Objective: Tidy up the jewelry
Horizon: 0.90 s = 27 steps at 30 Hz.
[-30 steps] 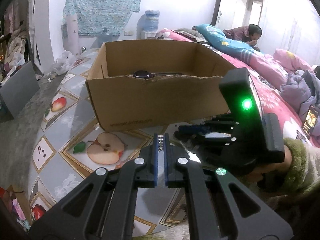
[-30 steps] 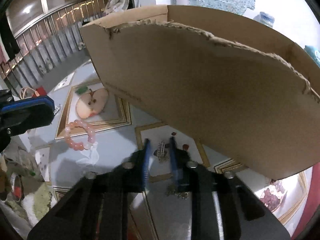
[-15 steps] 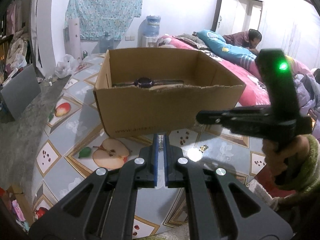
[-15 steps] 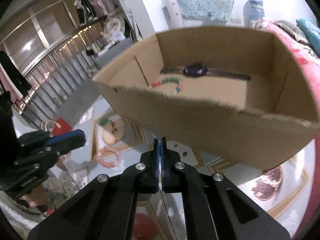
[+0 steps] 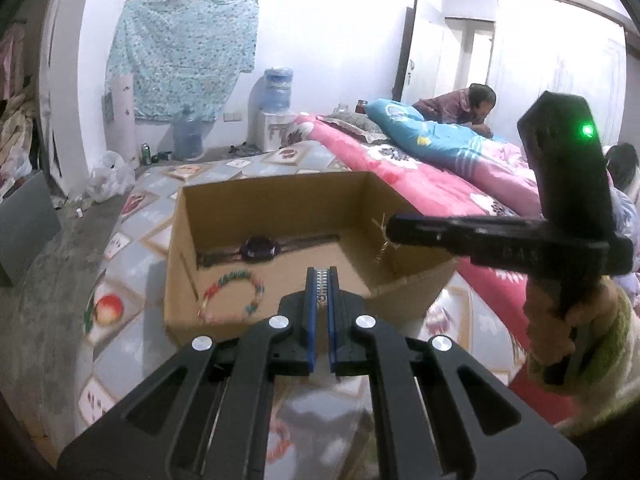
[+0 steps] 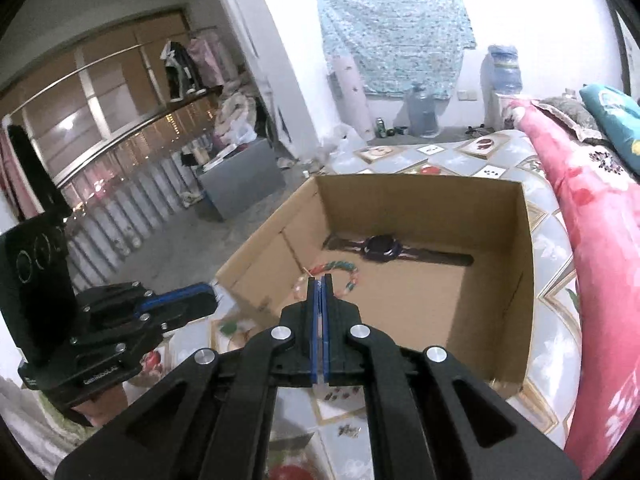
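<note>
An open cardboard box (image 5: 280,200) (image 6: 420,196) stands on the tiled table. Inside lie a dark watch (image 5: 258,247) (image 6: 382,246) and a colourful bead bracelet (image 5: 236,294) (image 6: 340,270). My left gripper (image 5: 321,276) is shut on a small silver hair clip (image 5: 321,285), held above the box's near wall. My right gripper (image 6: 320,280) is shut on a thin gold piece (image 5: 382,236); in the left wrist view (image 5: 394,230) it hangs over the box's right wall. The left gripper also shows at the left of the right wrist view (image 6: 180,304).
A bed with pink and blue bedding (image 5: 440,160) (image 6: 592,200) runs along the right; a person (image 5: 472,104) lies on it. Loose jewelry (image 6: 348,430) lies on the fruit-patterned tablecloth (image 5: 132,248) before the box. A grey bin (image 6: 240,184) stands on the floor.
Both grippers have risen from table level to above the box, so its inside now shows. The right gripper closed on a small piece off the table and lifted it.
</note>
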Available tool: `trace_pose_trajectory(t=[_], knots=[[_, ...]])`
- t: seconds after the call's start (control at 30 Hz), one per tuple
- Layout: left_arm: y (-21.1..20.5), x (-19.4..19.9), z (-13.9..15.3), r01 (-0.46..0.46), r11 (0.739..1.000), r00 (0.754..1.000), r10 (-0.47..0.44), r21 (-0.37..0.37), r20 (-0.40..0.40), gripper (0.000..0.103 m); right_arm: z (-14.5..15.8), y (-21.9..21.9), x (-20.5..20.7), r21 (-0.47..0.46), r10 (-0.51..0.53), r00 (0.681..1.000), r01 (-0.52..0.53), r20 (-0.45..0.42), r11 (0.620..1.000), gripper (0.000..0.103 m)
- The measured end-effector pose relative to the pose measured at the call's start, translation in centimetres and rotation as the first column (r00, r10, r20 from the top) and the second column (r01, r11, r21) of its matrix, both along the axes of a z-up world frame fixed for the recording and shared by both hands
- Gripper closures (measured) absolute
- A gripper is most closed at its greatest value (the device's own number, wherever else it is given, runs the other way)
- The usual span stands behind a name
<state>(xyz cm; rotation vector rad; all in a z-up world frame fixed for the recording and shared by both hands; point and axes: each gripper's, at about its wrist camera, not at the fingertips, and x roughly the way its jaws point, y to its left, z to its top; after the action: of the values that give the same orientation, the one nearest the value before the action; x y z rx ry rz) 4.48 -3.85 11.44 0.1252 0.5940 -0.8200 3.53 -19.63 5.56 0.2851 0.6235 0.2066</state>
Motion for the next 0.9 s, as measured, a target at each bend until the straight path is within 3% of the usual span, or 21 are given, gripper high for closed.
trace_pose_trajectory(t=[0.4,0.47,0.6,0.9], knots=[[-6.7,10.3,-3.7,-0.070,0.991,0.985,0.087,0.113,-0.150,0.099,-3.5,-2.4,7.5,-0.078,-0.143,0.974,0.131,-0.176,0.988,0.101],[-7.1,11.2,-4.3,-0.083,0.988,0.979,0.105,0.127,-0.176,0.093,-4.2,-2.8,8.0,-0.078,-0.154,0.968,0.141,-0.197,0.987,0.101],[-6.9,11.5,-4.8,-0.107,0.986,0.974,0.130,0.130,-0.184,0.070,-4.9,-3.3,8.0,-0.068,-0.160,0.964,0.149,-0.211,0.986,0.099],[-5.6,9.5,-3.2,-0.155,0.980,0.977,0.171,0.126,-0.130,0.044,-3.1,-3.1,5.7,-0.073,-0.187,0.972,0.178,-0.142,0.981,0.068]])
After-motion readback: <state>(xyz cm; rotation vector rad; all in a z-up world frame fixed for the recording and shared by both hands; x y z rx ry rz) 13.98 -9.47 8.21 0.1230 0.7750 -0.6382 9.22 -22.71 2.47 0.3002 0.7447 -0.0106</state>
